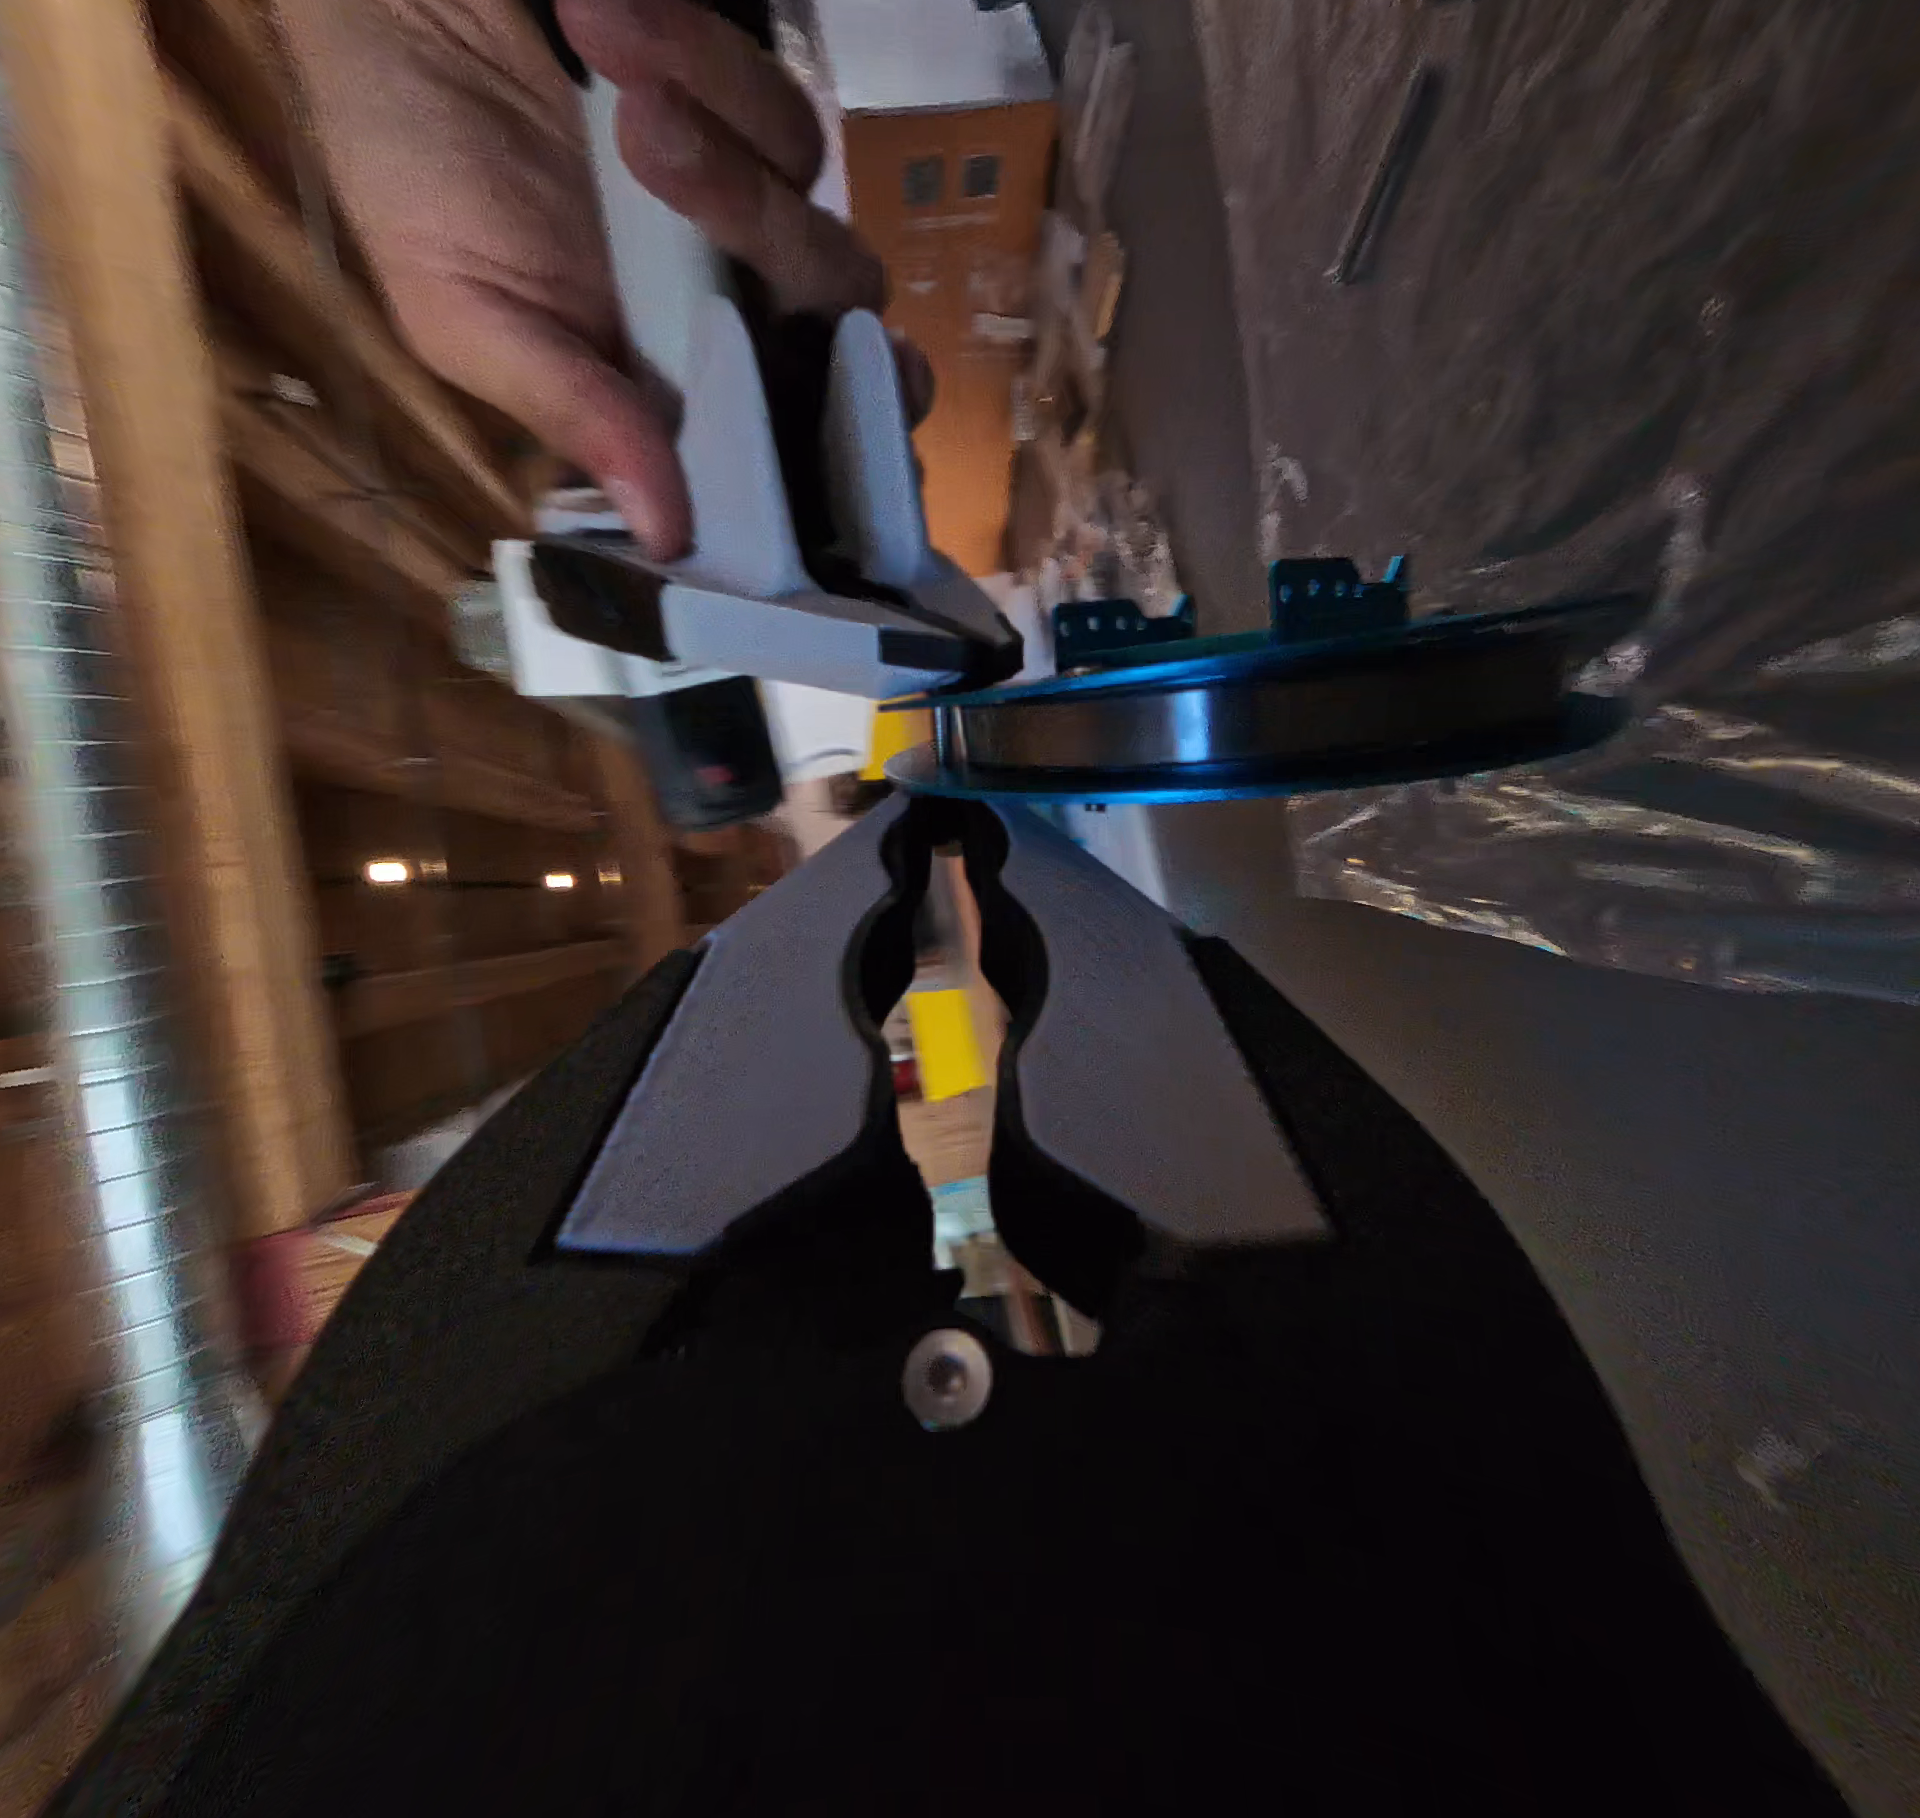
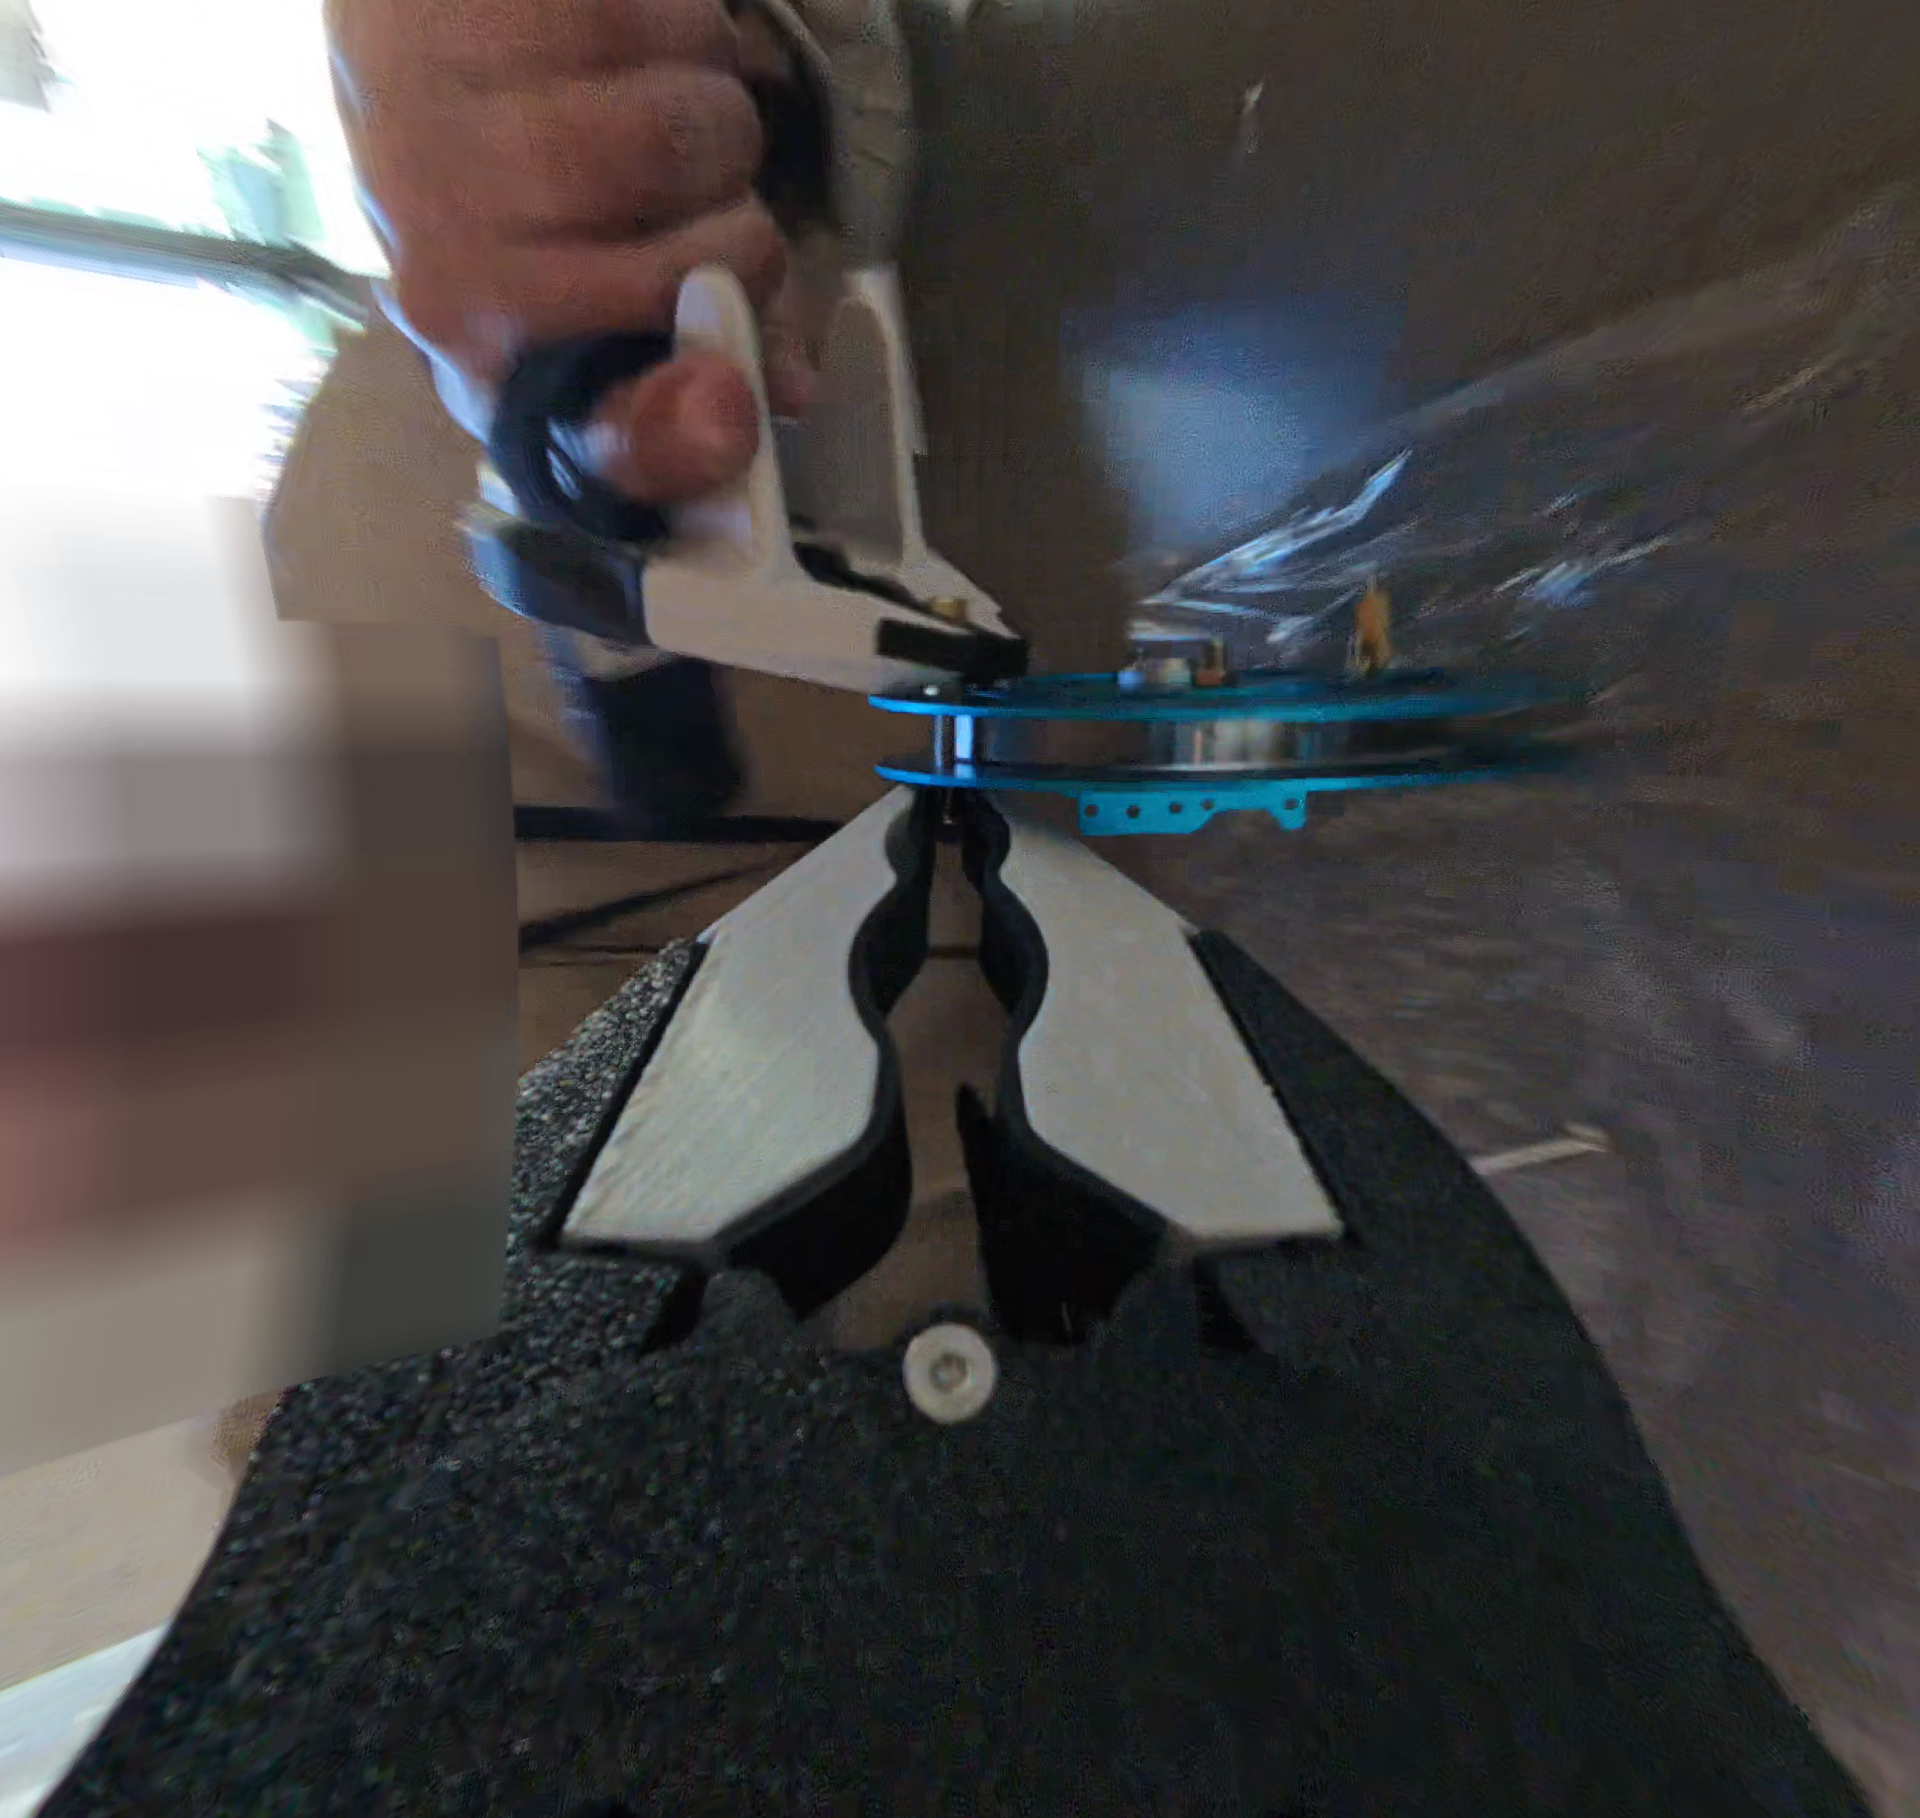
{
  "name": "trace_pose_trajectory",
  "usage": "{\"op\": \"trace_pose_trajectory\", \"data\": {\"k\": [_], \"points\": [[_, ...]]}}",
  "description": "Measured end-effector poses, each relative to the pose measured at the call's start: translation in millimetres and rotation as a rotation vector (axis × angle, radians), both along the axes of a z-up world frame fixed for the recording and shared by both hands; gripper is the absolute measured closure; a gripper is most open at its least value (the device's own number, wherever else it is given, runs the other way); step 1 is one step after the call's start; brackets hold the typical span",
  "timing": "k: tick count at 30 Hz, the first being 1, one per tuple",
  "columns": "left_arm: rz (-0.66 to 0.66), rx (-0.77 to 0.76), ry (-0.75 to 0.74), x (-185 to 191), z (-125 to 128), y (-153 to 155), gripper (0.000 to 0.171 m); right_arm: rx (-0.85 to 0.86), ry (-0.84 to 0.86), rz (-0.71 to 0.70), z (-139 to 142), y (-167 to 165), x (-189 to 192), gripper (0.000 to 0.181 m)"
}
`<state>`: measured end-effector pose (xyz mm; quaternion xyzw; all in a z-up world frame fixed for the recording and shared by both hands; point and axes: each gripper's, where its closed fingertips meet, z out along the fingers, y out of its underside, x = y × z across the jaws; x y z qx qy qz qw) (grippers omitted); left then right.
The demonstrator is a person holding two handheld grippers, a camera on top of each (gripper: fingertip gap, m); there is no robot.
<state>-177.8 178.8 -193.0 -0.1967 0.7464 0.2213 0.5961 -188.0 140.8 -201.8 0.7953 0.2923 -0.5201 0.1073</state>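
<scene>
A round assembly of two thin blue plates (image 1: 1143,783) with a shiny metal ring (image 1: 1247,721) between them is held up in the air, seen edge-on. It also shows in the right wrist view (image 2: 1195,776). My left gripper (image 1: 945,828) is shut on a small post end at the rim of one plate. My right gripper (image 2: 948,821) is shut on a small pin end at the rim of the opposite plate. Each view shows the other gripper's tip meeting the far plate at the same rim spot: the right gripper (image 1: 961,656) and the left gripper (image 2: 971,651). Small blue perforated brackets (image 1: 1335,594) (image 2: 1184,814) stick out from the plates.
A person's hand (image 1: 468,210) (image 2: 561,137) grips each handle. Crinkled clear plastic sheeting (image 1: 1558,833) lies on a dark surface to the right. An orange-brown panel (image 1: 951,314) and a yellow object (image 1: 940,1041) are far behind. The background is motion-blurred. The grippers are tip to tip, or close to it.
</scene>
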Motion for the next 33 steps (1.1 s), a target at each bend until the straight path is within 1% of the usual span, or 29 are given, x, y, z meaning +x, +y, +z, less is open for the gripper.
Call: {"op": "trace_pose_trajectory", "data": {"k": [1,2,3,5,7,8,9,12,14,15,17,18,20,22,23,24,25,26,27,28,30,32,33], "points": [[-0.023,0.097,-0.025,1.1,0.5,-0.6,0.170,-0.114,0.042,-0.028,-0.6,-1.4,-0.5,0.179],[-0.045,0.205,-0.036,1.9,-1.3,-2.8,0.170,-0.155,0.062,-0.034,-4.2,-3.1,0.1,0.179],[-0.051,0.238,-0.059,2.6,-0.9,-4.9,0.170,-0.191,0.085,-0.038,-4.7,-5.6,0.3,0.179],[-0.040,0.110,-0.074,4.7,-2.3,-5.3,0.170,-0.170,0.105,-0.042,-3.5,-6.5,2.9,0.179],[-0.028,0.047,-0.068,5.9,-3.5,-2.6,0.169,-0.074,0.107,-0.044,-2.9,-2.7,5.4,0.178],[-0.016,-0.034,-0.069,6.4,-4.6,-2.2,0.168,0.035,0.090,-0.030,-4.4,-0.7,6.9,0.177],[0.008,-0.152,-0.062,6.2,-6.5,-0.9,0.168,0.180,0.062,-0.017,-5.3,2.5,8.2,0.176],[0.091,-0.529,-0.012,3.6,-11.0,-0.6,0.167,0.713,-0.068,0.051,-7.5,11.7,10.5,0.176],[0.140,-0.769,0.036,1.3,-13.0,-3.2,0.167,1.072,-0.201,0.101,-9.9,17.4,11.9,0.174],[0.156,-0.890,0.067,0.2,-13.6,-5.9,0.168,1.233,-0.277,0.135,-11.8,19.5,13.6,0.165],[0.177,-1.127,0.131,-1.2,-14.6,-12.4,0.168,1.559,-0.447,0.138,-8.2,31.7,16.4,0.164],[0.190,-1.248,0.163,-1.8,-14.6,-16.0,0.168,1.700,-0.501,0.161,-5.6,33.3,15.6,0.164],[0.233,-1.477,0.214,-2.3,-14.4,-20.3,0.168,1.910,-0.598,0.252,-6.4,32.0,13.9,0.171],[0.281,-1.701,0.256,-2.7,-13.8,-23.8,0.168,2.077,-0.703,0.337,-5.1,32.9,14.6,0.169],[0.308,-1.813,0.264,-2.0,-12.9,-25.3,0.167,2.154,-0.750,0.368,-1.2,34.0,15.2,0.174],[0.329,-1.898,0.260,-0.7,-12.6,-25.6,0.168,2.198,-0.797,0.407,-0.4,34.9,16.7,0.174],[0.332,-1.943,0.258,0.2,-12.4,-24.9,0.168,2.226,-0.834,0.436,0.5,36.0,18.2,0.175],[0.319,-1.937,0.247,1.5,-12.0,-22.9,0.168,2.217,-0.854,0.455,-1.1,36.6,19.6,0.179],[0.289,-1.882,0.240,2.4,-12.0,-22.0,0.168,2.185,-0.865,0.457,-1.6,36.9,21.2,0.178],[0.258,-1.797,0.244,2.4,-12.2,-23.1,0.168,2.118,-0.840,0.453,-3.0,34.4,21.2,0.179],[0.198,-1.564,0.245,1.9,-12.9,-26.0,0.168,1.920,-0.718,0.405,-7.0,27.0,19.7,0.179],[0.141,-1.313,0.221,2.3,-13.5,-27.9,0.168,1.670,-0.563,0.339,-11.5,17.5,18.2,0.179],[0.106,-1.143,0.196,3.3,-13.6,-26.9,0.168,1.543,-0.500,0.307,-12.8,14.2,18.1,0.179]]}}
